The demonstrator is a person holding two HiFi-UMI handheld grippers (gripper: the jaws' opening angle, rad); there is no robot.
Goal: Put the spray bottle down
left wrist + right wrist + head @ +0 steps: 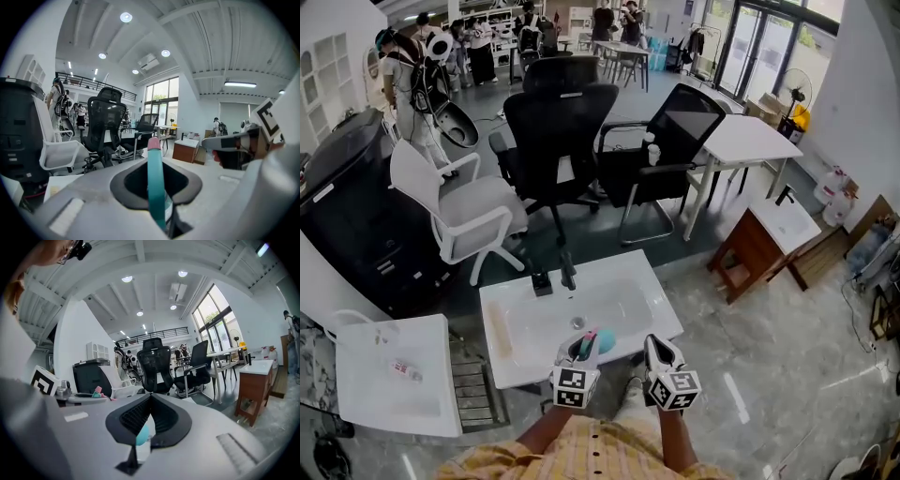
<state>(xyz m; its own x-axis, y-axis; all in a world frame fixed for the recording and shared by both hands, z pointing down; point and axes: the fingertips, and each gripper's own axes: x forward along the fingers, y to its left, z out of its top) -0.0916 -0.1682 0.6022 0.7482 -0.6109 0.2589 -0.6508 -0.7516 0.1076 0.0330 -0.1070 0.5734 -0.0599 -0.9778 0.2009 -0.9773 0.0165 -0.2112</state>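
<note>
A teal spray bottle (600, 341) with a pink tip is held in my left gripper (584, 345), which is shut on it over the front edge of a white sink basin (520, 323). In the left gripper view the bottle (155, 187) stands upright between the jaws, pink tip on top. My right gripper (655, 345) hovers just to the right of it, at the basin's front right corner, with its jaws together and nothing in them. In the right gripper view a bit of teal shows behind the closed jaws (150, 397), and the bottle's pink tip (97, 391) shows at the left.
A black faucet (568, 272) stands at the basin's far rim. Beyond it are black office chairs (558, 141) and a white chair (459, 211). A second white basin (389, 375) lies at the left, a wooden vanity (764, 244) at the right. People stand at the far back.
</note>
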